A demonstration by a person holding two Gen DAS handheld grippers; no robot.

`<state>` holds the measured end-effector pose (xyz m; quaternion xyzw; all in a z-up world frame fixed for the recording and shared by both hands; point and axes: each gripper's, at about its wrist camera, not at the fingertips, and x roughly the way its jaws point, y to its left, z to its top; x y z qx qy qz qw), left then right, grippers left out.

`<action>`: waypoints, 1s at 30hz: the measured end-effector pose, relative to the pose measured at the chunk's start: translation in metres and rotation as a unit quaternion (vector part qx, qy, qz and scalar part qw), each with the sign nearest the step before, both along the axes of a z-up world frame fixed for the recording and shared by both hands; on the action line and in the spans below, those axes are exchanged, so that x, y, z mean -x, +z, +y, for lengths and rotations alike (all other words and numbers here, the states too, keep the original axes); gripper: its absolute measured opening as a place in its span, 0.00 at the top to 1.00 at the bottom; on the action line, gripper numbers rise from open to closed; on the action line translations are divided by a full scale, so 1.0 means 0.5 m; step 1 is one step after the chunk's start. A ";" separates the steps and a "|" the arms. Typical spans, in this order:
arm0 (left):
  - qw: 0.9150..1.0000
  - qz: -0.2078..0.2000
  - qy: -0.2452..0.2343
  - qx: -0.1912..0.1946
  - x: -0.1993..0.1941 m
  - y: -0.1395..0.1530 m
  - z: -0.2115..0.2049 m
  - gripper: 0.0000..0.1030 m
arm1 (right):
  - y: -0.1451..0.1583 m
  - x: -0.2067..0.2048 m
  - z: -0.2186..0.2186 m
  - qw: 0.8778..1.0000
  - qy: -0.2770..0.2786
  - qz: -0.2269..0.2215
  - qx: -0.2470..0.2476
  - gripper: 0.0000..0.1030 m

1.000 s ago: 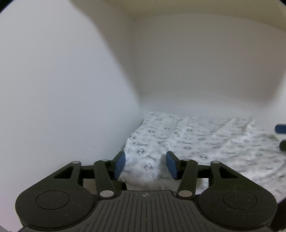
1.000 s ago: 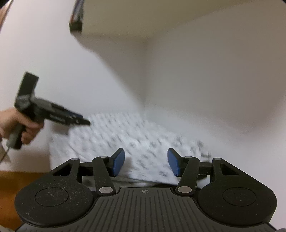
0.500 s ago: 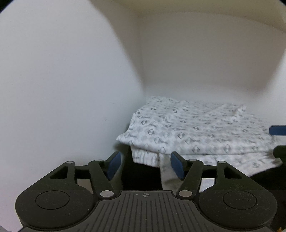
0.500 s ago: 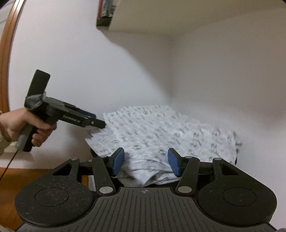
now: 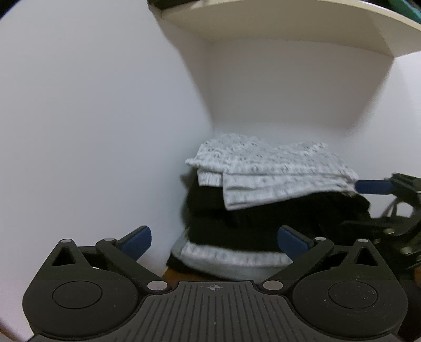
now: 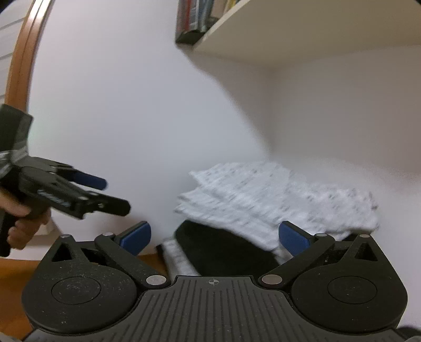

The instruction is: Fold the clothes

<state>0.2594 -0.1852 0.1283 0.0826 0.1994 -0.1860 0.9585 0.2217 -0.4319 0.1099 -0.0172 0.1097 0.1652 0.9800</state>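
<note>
Both tools hang clear of the laundry: the left hand-held gripper (image 5: 214, 238) and the right hand-held gripper (image 6: 214, 235) each stand with jaws spread wide, holding nothing. If the pile needs squaring, nudging edges gently would avoid toppling it. The white patterned folded garment (image 5: 265, 168) lies flat atop a stack of black folded clothes (image 5: 263, 221) and a grey knitted piece (image 5: 231, 259), tucked into the wall corner beneath a white shelf (image 5: 289, 29).

Motion blur smears the patterned garment (image 5: 268, 168); the frame edge crops the shelf's books (image 6: 200, 13).
</note>
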 end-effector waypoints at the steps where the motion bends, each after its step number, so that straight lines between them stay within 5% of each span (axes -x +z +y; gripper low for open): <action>1: 1.000 0.000 0.000 -0.001 0.019 -0.001 0.008 0.00 | -0.003 0.006 0.015 1.000 0.000 0.003 0.003 0.00; 14: 0.999 0.025 0.004 0.019 0.160 -0.044 0.086 0.00 | -0.032 0.094 0.145 0.999 -0.022 0.018 0.032 0.00; 20: 0.998 0.060 0.011 0.024 0.176 -0.108 0.108 0.00 | -0.064 0.117 0.175 0.997 -0.049 0.049 0.019 0.00; 30: 0.989 0.139 0.048 0.028 0.148 -0.227 0.141 0.00 | -0.186 0.135 0.216 0.976 -0.145 0.161 -0.011 0.00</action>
